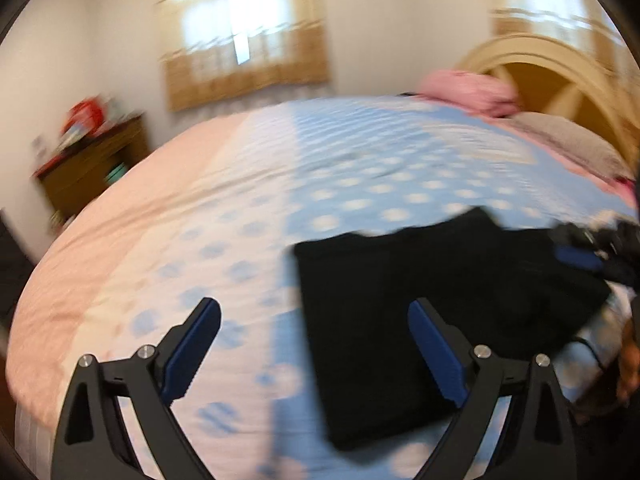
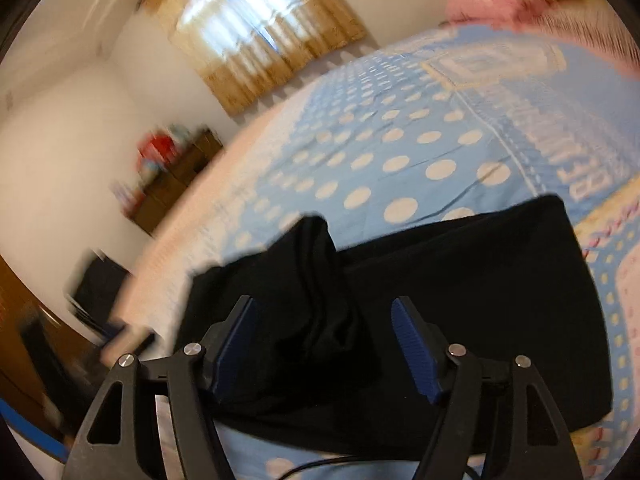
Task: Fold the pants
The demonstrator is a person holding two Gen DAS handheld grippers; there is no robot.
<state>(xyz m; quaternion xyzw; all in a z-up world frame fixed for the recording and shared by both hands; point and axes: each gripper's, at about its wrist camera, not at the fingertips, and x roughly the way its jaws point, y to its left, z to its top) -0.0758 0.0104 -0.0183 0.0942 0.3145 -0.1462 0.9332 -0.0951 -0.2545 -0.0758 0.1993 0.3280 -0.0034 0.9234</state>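
Black pants (image 1: 400, 312) lie folded on the bed, right of centre in the left wrist view. My left gripper (image 1: 316, 348) is open and empty, hovering over the pants' left edge, its right finger over the cloth. In the right wrist view the pants (image 2: 460, 300) spread across the lower middle, with a rumpled fold (image 2: 316, 280) at their left. My right gripper (image 2: 324, 344) is open above that fold and holds nothing. The right gripper also shows at the right edge of the left wrist view (image 1: 592, 248).
The bed (image 1: 200, 220) has a blue sheet with white dots and pink borders. Pink and grey pillows (image 1: 472, 88) lie by the arched headboard (image 1: 560, 72). A wooden cabinet (image 1: 92, 164) with clutter stands by the far wall. A black cable (image 2: 320, 464) runs near the bed's front.
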